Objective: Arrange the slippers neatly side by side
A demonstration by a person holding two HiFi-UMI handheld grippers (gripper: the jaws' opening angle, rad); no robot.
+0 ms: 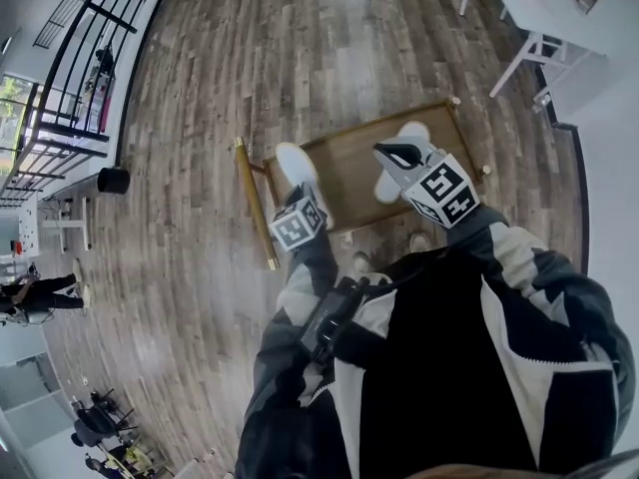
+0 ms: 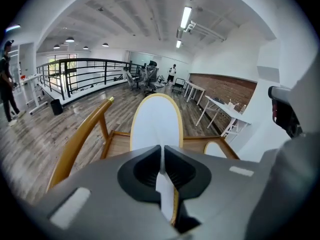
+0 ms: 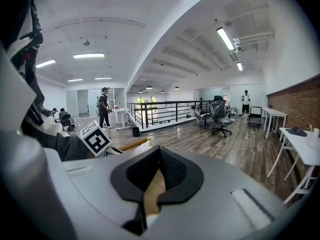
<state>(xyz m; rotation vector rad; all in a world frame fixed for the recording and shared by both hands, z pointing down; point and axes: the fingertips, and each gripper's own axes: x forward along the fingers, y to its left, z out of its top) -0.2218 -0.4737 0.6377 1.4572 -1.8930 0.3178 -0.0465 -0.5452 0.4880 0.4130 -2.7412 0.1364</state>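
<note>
My left tool (image 2: 162, 151) was clamped tight on the thin edge of a white slipper (image 2: 156, 121), held up over the wooden tray (image 1: 344, 163) on the floor (image 1: 190, 228). My right tool (image 3: 159, 156) was pinched shut on the second slipper (image 1: 412, 134), near the first.

Wooden tray (image 1: 349, 160) on floor (image 1: 200, 118); handle bar (image 1: 255, 208) along tray's left edge. Left slipper (image 1: 295, 166) over tray's left edge, in left gripper (image 1: 300, 198). Right slipper (image 1: 412, 134) over tray's right half, in right gripper (image 1: 387, 152). Slippers well apart. Person's shoes (image 1: 361, 263) just before tray's near edge. Bin (image 1: 113, 180) far left, beside railing (image 1: 75, 78). Table (image 1: 559, 3) behind tray, right.
</note>
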